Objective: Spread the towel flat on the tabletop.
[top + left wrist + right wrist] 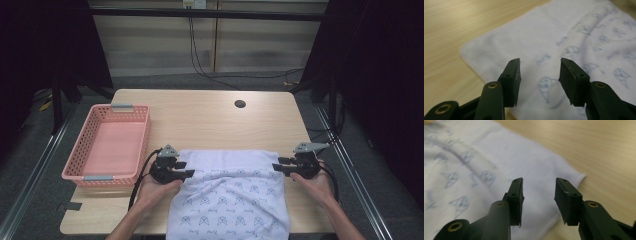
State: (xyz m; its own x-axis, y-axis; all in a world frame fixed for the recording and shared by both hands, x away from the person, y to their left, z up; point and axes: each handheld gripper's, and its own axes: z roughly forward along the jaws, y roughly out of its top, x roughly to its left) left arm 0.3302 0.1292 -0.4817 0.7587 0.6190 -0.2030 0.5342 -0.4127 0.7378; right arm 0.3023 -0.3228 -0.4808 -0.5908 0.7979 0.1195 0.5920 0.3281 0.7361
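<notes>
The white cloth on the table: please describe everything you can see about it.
The cloth is white to pale lilac, soft like a thin towel, printed with small blue-grey figures and words. Its hem is stitched and its corners rounded. It lies flat on the wooden table with some shallow wrinkles, and its near end hangs over the table's front edge. The left gripper and the right gripper hover open above its two far corners. I cannot tell whether they touch it.
</notes>
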